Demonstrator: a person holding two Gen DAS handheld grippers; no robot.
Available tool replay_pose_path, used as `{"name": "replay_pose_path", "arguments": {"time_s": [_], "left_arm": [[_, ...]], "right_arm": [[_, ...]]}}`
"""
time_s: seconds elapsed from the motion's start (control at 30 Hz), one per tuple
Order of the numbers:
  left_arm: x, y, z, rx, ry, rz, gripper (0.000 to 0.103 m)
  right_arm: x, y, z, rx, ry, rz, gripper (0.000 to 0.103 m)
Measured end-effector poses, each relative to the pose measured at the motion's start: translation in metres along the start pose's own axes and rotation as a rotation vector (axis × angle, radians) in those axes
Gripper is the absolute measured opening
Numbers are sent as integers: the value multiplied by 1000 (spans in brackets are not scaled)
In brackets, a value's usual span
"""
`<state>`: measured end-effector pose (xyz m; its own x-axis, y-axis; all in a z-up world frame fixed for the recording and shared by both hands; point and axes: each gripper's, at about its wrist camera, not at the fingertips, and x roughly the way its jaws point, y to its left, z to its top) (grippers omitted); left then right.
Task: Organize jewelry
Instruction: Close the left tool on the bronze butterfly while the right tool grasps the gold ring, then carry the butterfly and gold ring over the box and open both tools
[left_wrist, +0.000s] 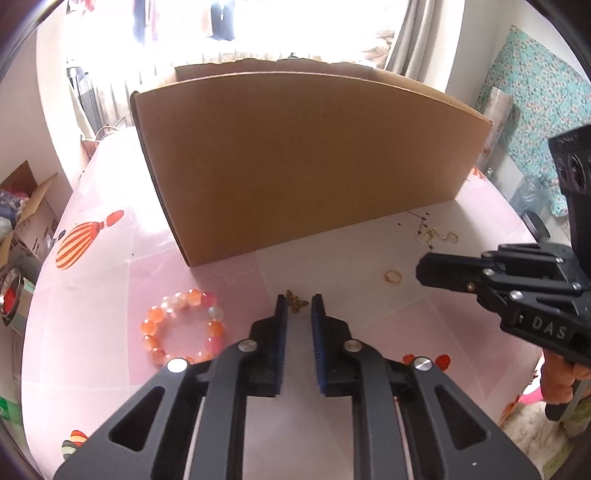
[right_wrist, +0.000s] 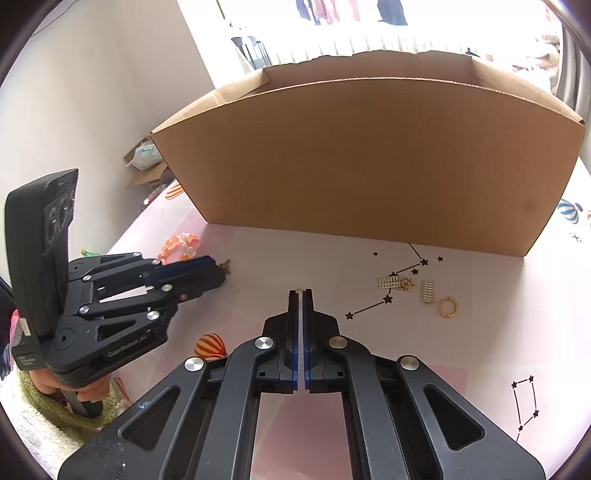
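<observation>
Pink tablecloth (left_wrist: 110, 295), cardboard box (left_wrist: 295, 166) — bright window (left_wrist: 295, 29)

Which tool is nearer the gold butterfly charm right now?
Left. The left tool has the butterfly charm between its fingertips; the right tool is off to the side, beyond the gold ring.

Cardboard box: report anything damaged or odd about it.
The cardboard box has a ragged, torn top edge along its far wall; the near wall's edge is clean. It stands upright on the pink table, otherwise intact.
</observation>
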<state>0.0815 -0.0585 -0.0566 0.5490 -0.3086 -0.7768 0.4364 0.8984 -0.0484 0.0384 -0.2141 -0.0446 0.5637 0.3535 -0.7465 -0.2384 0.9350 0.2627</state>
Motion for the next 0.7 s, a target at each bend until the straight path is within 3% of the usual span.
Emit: {"name": "replay_pose_path", "arguments": {"time_s": [0.17,0.43,0.7], "left_arm": [[4,-4,4,-2,-4,16,13],[6,-19,1,118,-27,82,13],[4,-16,0,131,-30,71,13]], "right_arm": [[-5,-4,-2,8,-2,12,2],[-3,-4,-3,19,-8,21,2],[0,-3,-1,13,-9,20,2]]}}
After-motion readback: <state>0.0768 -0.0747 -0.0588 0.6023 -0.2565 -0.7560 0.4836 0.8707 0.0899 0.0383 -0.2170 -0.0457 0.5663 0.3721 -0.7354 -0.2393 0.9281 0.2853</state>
